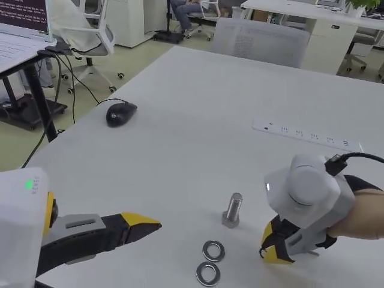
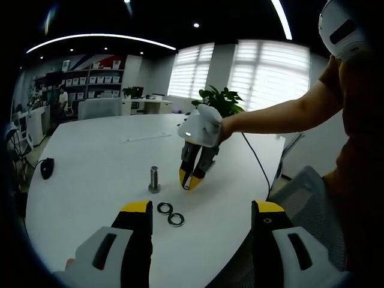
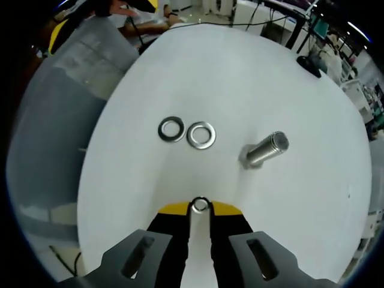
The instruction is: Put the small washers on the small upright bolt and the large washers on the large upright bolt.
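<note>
One steel bolt (image 1: 233, 210) stands upright on the white table (image 1: 180, 150). Two large washers (image 1: 213, 251) (image 1: 207, 273) lie flat side by side just in front of it. To the bolt's right my right gripper (image 1: 273, 252) points down at the table. In the right gripper view, it (image 3: 200, 207) is shut on a small washer (image 3: 200, 204) held between the tips, with the two large washers (image 3: 171, 129) (image 3: 201, 134) and the bolt (image 3: 264, 150) beyond. My left gripper (image 1: 144, 227) hovers at the lower left, open (image 2: 203, 211) and holding nothing, facing the bolt (image 2: 154, 179) and washers (image 2: 164, 208).
A black mouse (image 1: 121, 113) lies at the table's left edge and a white power strip (image 1: 306, 133) at the far right. A grey chair (image 1: 258, 39) stands behind the table. A desk with a laptop and hanging cables (image 1: 66, 72) is at the left.
</note>
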### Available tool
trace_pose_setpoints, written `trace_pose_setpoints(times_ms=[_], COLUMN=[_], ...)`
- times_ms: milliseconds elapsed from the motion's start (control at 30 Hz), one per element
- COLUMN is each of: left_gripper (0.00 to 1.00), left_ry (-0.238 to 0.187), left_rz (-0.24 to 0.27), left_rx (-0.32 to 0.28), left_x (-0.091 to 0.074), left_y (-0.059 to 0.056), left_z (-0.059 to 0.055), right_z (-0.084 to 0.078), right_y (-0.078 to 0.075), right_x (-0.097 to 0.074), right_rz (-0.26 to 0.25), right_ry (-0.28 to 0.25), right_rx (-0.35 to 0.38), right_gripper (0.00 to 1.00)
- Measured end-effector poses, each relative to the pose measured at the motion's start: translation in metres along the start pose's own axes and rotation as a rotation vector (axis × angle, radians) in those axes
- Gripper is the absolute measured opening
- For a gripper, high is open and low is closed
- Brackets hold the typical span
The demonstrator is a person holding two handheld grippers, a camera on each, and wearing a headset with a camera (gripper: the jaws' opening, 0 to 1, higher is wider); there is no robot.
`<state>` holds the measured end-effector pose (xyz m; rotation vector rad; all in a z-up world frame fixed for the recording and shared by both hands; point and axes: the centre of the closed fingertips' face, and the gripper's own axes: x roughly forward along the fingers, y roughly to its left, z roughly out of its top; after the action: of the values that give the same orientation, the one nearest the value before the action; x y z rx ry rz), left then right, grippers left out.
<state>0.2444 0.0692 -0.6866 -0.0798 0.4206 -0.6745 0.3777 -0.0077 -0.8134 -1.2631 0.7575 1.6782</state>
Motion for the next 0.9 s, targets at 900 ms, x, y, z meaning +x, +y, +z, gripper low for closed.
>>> trace_pose_setpoints(times_ms=[900], left_gripper=[0.66], left_ry=[0.016], left_rz=[-0.036], left_rx=[0.023], left_x=[0.013], left_y=[-0.009], left_z=[0.007], right_z=[-0.063], right_y=[-0.007], right_x=[-0.07], right_rz=[-0.131], right_ry=[-0.014], right_rx=[0.152], right_gripper=[0.12])
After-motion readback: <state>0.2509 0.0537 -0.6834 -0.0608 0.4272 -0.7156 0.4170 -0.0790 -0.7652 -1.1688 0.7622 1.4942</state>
